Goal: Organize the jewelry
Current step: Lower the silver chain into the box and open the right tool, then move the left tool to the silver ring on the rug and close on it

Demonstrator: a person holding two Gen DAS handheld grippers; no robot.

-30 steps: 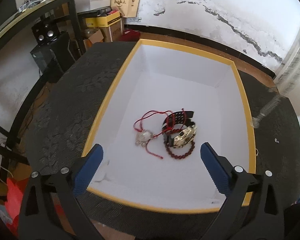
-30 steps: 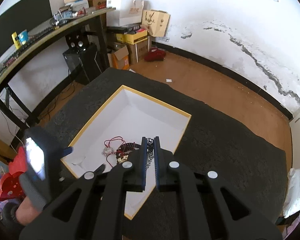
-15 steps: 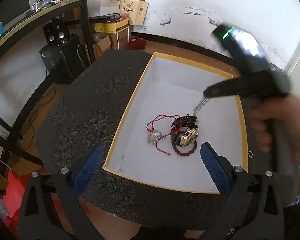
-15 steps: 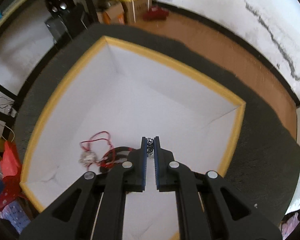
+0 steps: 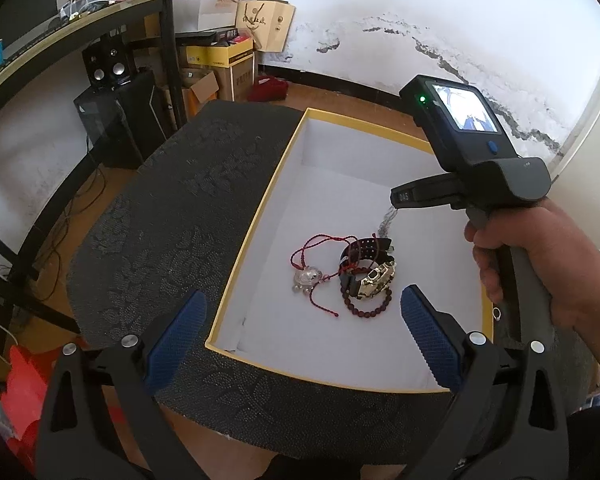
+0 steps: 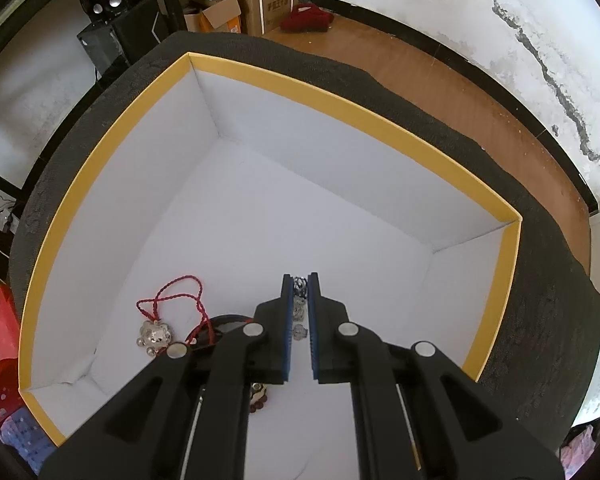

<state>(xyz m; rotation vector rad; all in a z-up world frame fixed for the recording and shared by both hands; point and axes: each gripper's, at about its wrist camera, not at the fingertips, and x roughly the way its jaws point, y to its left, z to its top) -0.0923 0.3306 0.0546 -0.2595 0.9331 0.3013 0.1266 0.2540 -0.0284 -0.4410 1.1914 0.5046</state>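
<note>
- Box with a yellow rim and white inside fills the middle of both views, sitting on a dark patterned table.
- Jewelry lies in a cluster on the box floor, centre of the left view: a red cord with a silver charm, a gold watch on a dark strap, and a bead bracelet touching the watch.
- A silver chain hangs between the right gripper fingertips, dangling down toward the box floor just above the cluster.
- Right gripper jaws are nearly together and starting to part; the chain sits between the pads, which appear to touch it.
- Left gripper stands wide open at the bottom of its view, above the near box rim, holding nothing.
- A small ring lies on the table just outside the right rim.
- Since a second ago, the right gripper has come down from high over the table into the box; a hand now shows at the right of the left view.
</note>
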